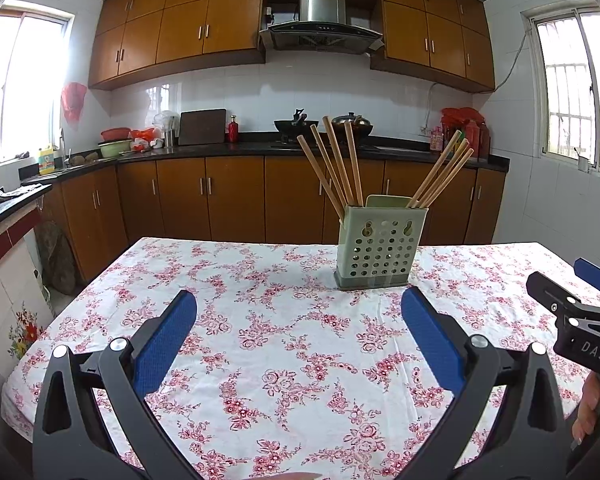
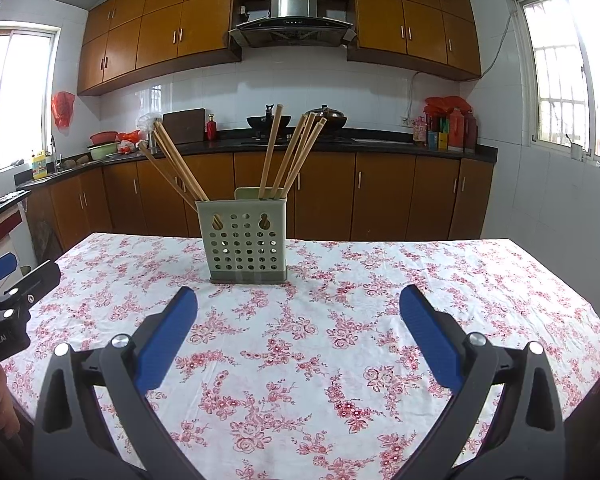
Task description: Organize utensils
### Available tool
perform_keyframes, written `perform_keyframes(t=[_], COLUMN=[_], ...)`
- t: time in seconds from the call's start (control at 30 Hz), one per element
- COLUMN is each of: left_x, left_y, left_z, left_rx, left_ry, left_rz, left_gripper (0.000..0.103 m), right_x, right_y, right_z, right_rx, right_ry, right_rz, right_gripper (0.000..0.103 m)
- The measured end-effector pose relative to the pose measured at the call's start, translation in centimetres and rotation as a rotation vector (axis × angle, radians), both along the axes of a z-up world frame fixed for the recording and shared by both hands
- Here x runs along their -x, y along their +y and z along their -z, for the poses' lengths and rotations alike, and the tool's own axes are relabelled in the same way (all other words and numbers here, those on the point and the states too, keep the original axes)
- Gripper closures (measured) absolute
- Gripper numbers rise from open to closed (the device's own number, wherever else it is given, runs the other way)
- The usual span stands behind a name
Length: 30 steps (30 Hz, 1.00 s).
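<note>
Chopsticks (image 1: 340, 164) stand in 2 splayed bunches in the green perforated holder (image 1: 380, 248), which sits on the floral counter (image 1: 260, 320). My reading: nothing lies loose near the holder, so regrouping the sticks means pinching 1 bunch low, near the holder's rim, and lifting straight. Left tool (image 1: 299, 332) and right tool (image 2: 299, 328) hover short of the holder, jaws wide apart, empty.

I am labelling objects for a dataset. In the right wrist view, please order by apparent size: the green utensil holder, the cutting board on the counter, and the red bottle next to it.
1. Green utensil holder, though it is nearest.
2. Cutting board.
3. Red bottle.
</note>
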State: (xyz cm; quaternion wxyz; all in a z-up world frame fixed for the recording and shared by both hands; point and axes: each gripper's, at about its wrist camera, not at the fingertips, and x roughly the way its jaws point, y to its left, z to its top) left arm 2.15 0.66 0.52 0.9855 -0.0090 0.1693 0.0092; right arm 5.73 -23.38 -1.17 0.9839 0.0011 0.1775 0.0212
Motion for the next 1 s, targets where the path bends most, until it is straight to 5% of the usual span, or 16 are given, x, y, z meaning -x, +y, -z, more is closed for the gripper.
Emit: perform_keyframes(t=[1.0], left_x=[-0.14], left_y=[0.07], left_z=[0.09], left_rx=[0.001], left_ry=[0.006], left_rz=[0.013], left_gripper=[0.002], right_x=[-0.1], right_y=[-0.04], right_z=[-0.02], right_rx=[-0.003], right_ry=[0.003], right_rz=[0.004], right_gripper=[0.004])
